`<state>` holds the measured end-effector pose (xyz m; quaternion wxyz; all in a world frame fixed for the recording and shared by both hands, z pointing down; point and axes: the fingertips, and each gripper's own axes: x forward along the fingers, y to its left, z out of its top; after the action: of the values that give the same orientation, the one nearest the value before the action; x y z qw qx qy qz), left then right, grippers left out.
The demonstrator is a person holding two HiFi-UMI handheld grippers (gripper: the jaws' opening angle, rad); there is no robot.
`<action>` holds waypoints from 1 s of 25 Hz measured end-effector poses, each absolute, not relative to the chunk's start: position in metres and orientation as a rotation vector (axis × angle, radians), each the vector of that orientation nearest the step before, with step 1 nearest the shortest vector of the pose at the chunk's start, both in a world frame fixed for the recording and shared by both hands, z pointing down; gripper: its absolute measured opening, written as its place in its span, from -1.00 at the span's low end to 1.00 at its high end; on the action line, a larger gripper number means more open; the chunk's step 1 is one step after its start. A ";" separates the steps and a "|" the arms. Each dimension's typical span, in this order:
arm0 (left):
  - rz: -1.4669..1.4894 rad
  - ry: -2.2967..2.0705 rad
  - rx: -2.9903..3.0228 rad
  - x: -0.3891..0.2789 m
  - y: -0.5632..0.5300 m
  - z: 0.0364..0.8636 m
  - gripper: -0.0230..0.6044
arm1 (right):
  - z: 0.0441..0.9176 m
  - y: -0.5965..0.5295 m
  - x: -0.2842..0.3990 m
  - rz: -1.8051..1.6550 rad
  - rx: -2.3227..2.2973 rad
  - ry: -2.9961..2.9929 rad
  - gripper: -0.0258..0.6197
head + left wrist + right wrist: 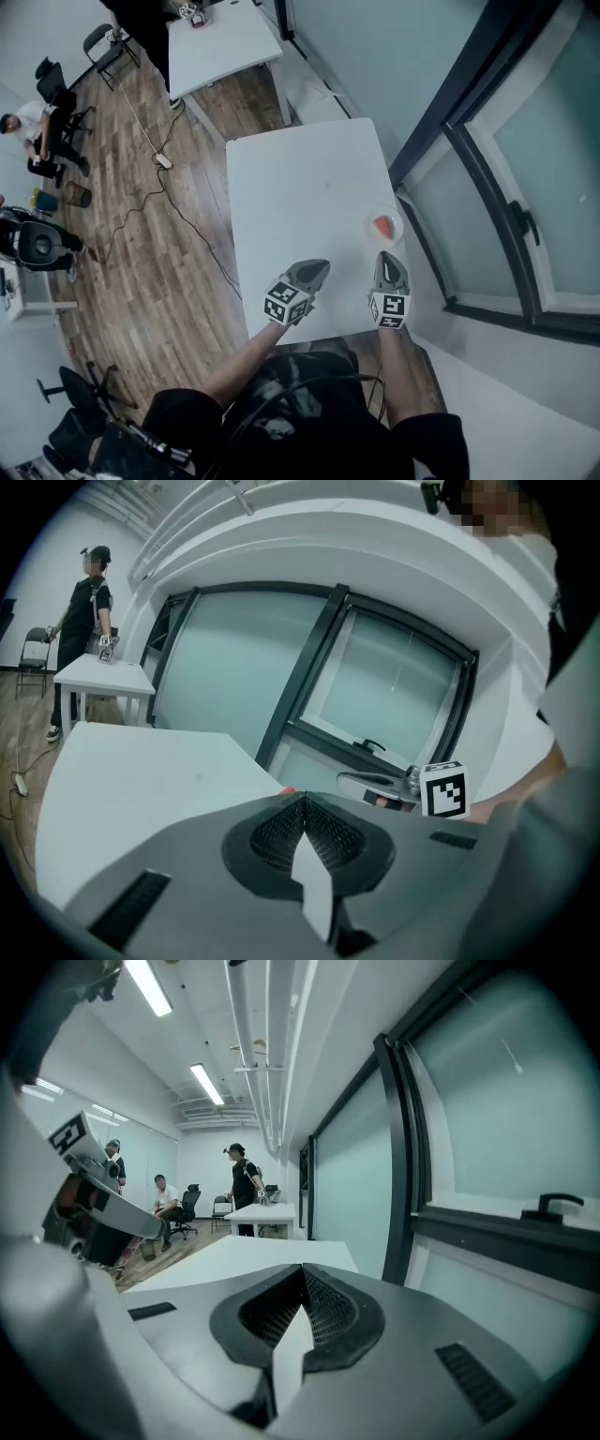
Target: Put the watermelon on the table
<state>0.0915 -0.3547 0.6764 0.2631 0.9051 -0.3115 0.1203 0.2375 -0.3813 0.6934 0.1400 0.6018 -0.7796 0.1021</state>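
A red watermelon slice (382, 226) lies in a small white dish (395, 217) near the right edge of the white table (300, 187). My left gripper (317, 269) hovers over the table's near edge, left of the dish, shut and empty. My right gripper (388, 257) is just in front of the dish, also shut with nothing between its jaws. In the left gripper view the closed jaws (302, 799) hide most of the slice; only a red sliver (286, 790) shows, with the right gripper (361, 781) beyond. The right gripper view shows its closed jaws (302, 1269) above the table (248, 1251).
A dark-framed window (487, 178) runs close along the table's right side. A second white table (220, 42) stands farther back. A cable (141, 202) trails over the wood floor at left, where chairs and a seated person (23, 127) are.
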 end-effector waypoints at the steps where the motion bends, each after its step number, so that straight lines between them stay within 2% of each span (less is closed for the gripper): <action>1: 0.317 -0.847 2.461 0.082 -0.345 0.670 -0.91 | 0.681 -0.370 0.228 0.278 1.755 -2.257 -0.89; 8: 0.310 -0.880 2.579 0.013 -0.266 0.630 -0.91 | 0.631 -0.272 0.159 0.368 1.824 -2.315 -0.89; 17: 0.198 -0.650 2.713 -0.013 -0.152 0.586 -0.92 | 0.585 -0.145 0.083 0.312 1.964 -2.344 -0.89; 25: 0.327 -0.720 2.730 -0.030 -0.091 0.599 -0.92 | 0.601 -0.073 0.060 0.404 1.958 -2.349 -0.89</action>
<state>-0.0295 -0.0914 0.5986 0.1492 0.9497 -0.2506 0.1137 0.0600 -0.0735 0.6007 0.0287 0.6345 -0.7612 0.1310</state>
